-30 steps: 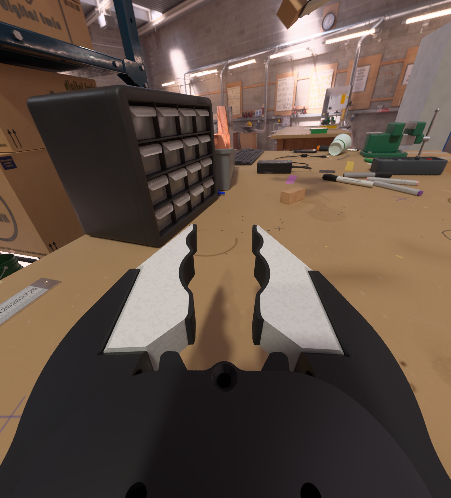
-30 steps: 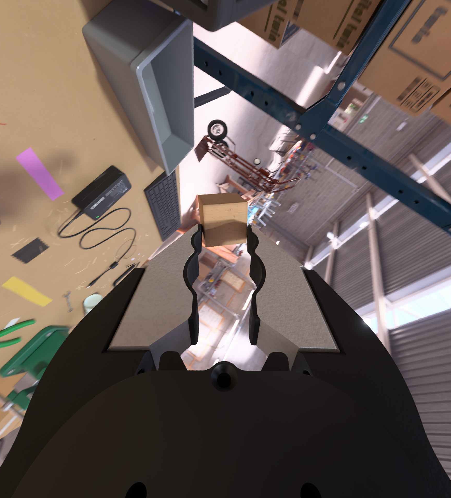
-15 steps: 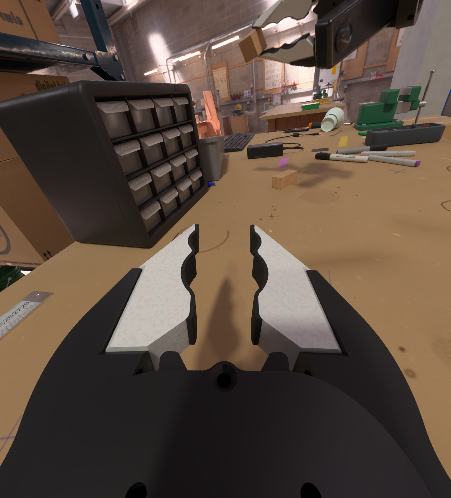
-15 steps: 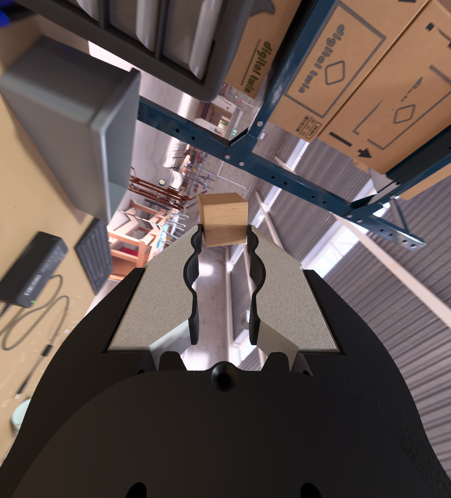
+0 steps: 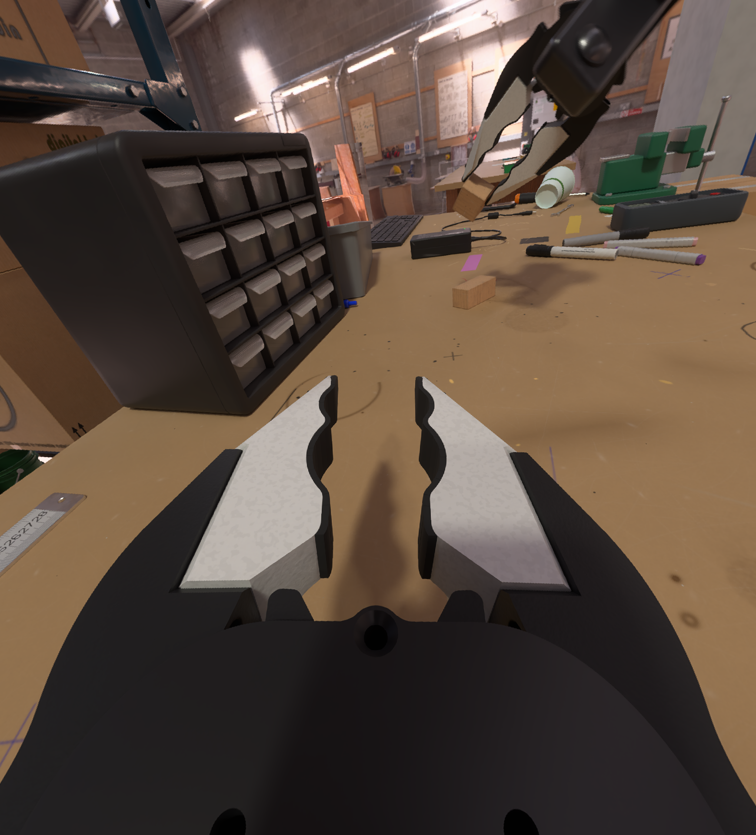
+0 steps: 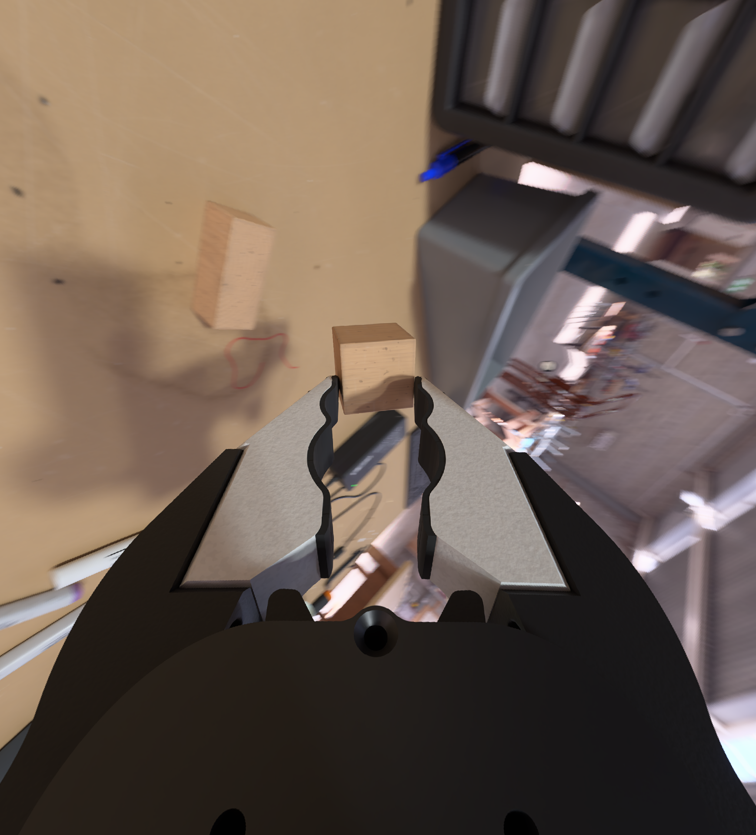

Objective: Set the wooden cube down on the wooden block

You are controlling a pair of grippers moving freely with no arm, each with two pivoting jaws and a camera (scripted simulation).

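Observation:
My right gripper [image 6: 373,384] is shut on the wooden cube [image 6: 373,366], gripping it at the fingertips. In the left wrist view the right gripper [image 5: 484,192] hangs in the air, tilted down, with the cube [image 5: 473,199] well above the table. The wooden block [image 5: 474,291] lies flat on the workbench below and slightly nearer than the cube; in the right wrist view the block [image 6: 231,266] is to the left of the cube. My left gripper [image 5: 373,384] is open and empty, low over the bench in the foreground.
A black drawer cabinet [image 5: 163,266] stands on the left, a grey bin [image 5: 351,257] behind it. A power adapter [image 5: 439,241], keyboard [image 5: 394,228], markers [image 5: 611,250], a paper cup [image 5: 554,185], a green vise [image 5: 647,162] and a dark tray [image 5: 678,210] lie beyond the block. A ruler [image 5: 10,546] lies at the left.
The right gripper has come down and tilted toward the table with the cube, so the block has come into its view. The left gripper has barely moved.

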